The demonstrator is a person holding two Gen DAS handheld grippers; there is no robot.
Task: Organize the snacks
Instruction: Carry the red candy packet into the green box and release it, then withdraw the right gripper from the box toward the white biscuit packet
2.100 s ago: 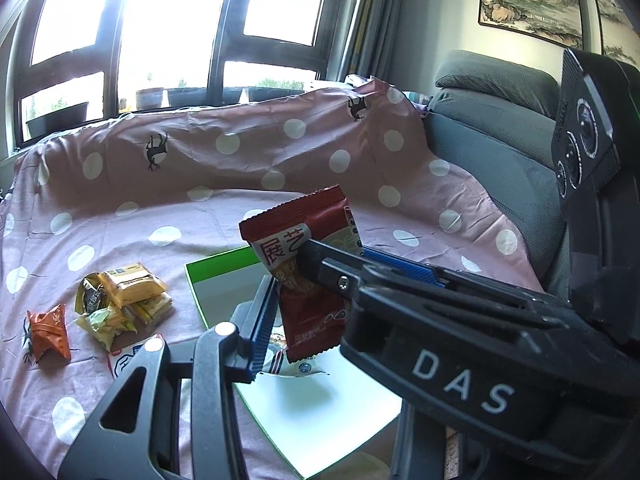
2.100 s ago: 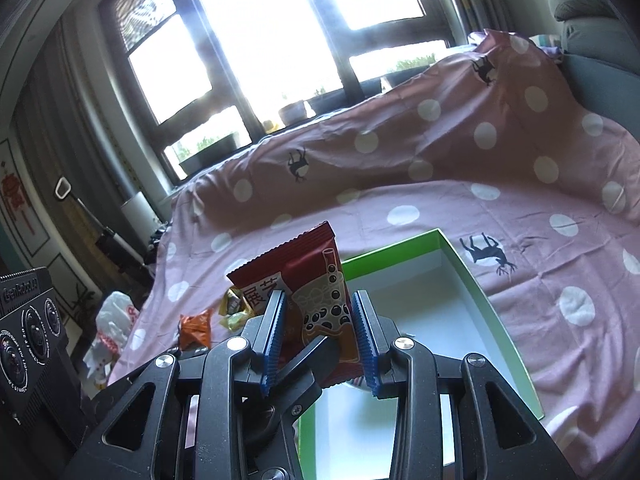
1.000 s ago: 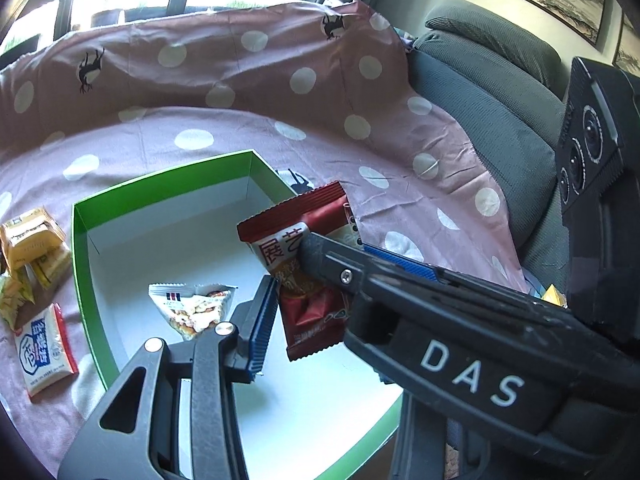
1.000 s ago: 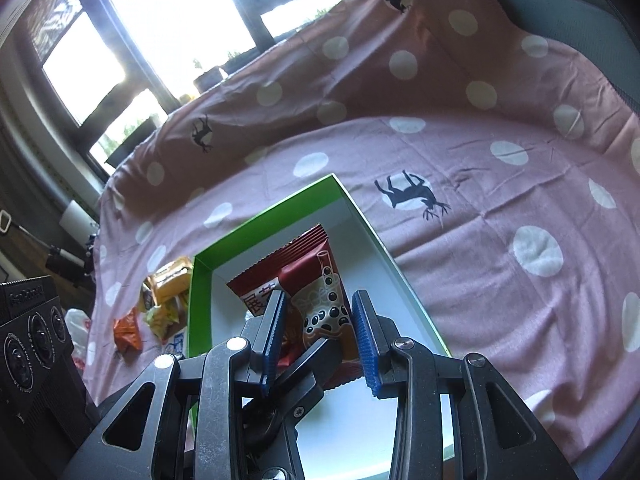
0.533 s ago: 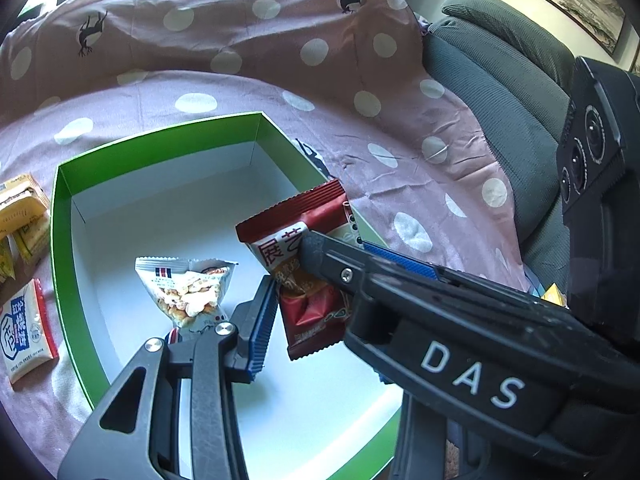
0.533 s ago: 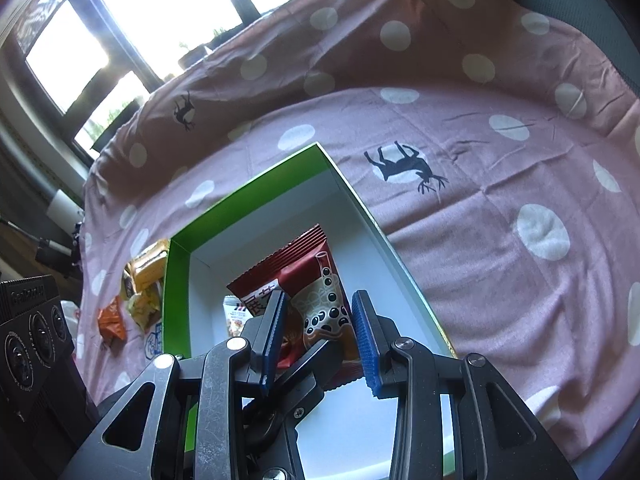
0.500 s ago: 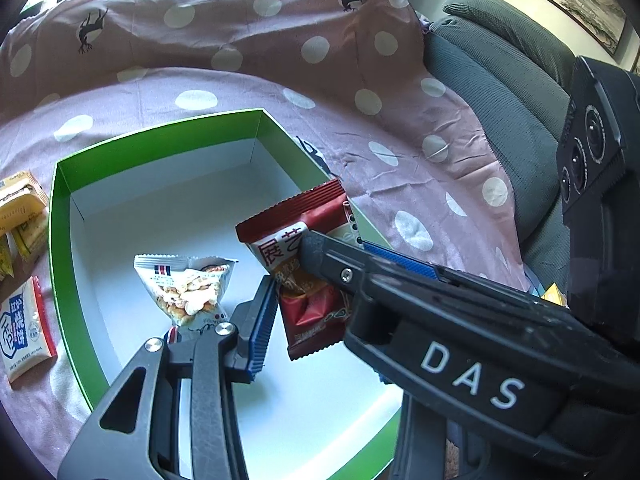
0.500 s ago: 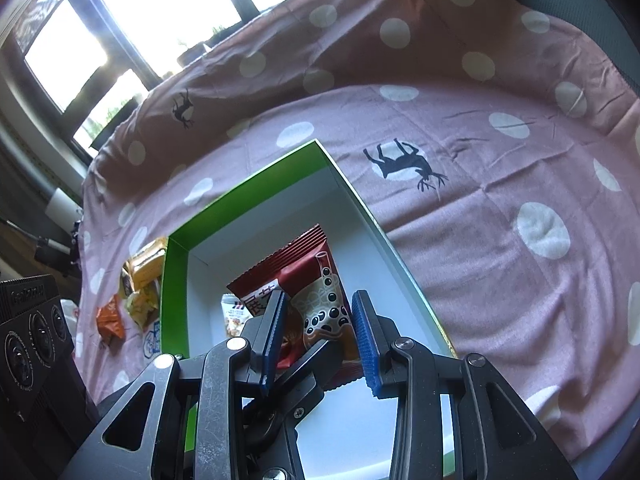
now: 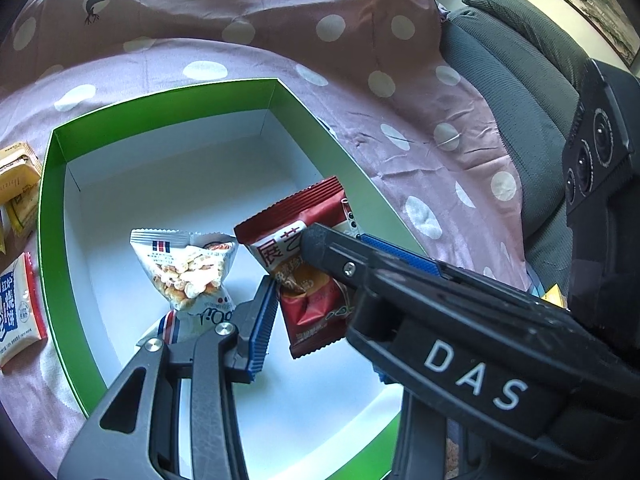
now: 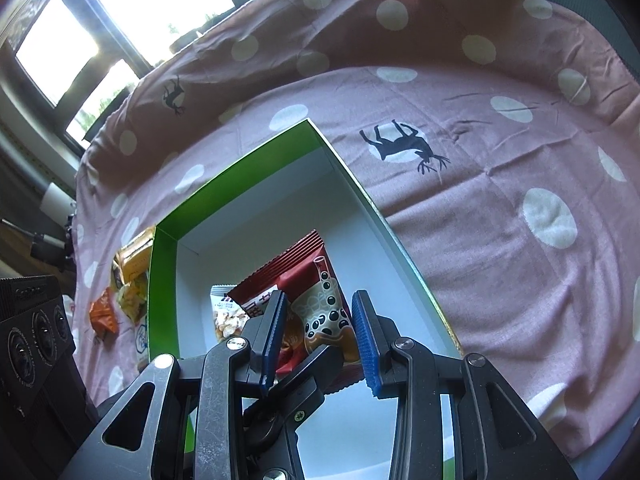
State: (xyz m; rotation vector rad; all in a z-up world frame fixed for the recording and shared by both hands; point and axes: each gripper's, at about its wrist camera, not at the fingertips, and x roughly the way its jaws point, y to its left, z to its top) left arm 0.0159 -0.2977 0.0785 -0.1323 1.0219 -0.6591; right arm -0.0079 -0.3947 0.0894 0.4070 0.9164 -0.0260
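Pink polka-dot cloth [image 10: 500,208] covers the surface, grey sofa [image 9: 520,80] at 2 o'clock in the left view. Red packet [image 9: 304,276] hangs over the green box [image 9: 168,108], pinched from both sides: left gripper [image 9: 316,284] and right gripper [image 10: 320,320] each have their jaws clamped on it. White packet [image 9: 188,272] lies in the box at 9 o'clock of it. Yellow packets [image 9: 16,184] and an orange packet [image 10: 103,314] sit outside the box's left wall.

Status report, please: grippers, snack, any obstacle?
Left gripper and right gripper both shut on red packet. Packet over green box; white packet lies inside. Nothing blocks.
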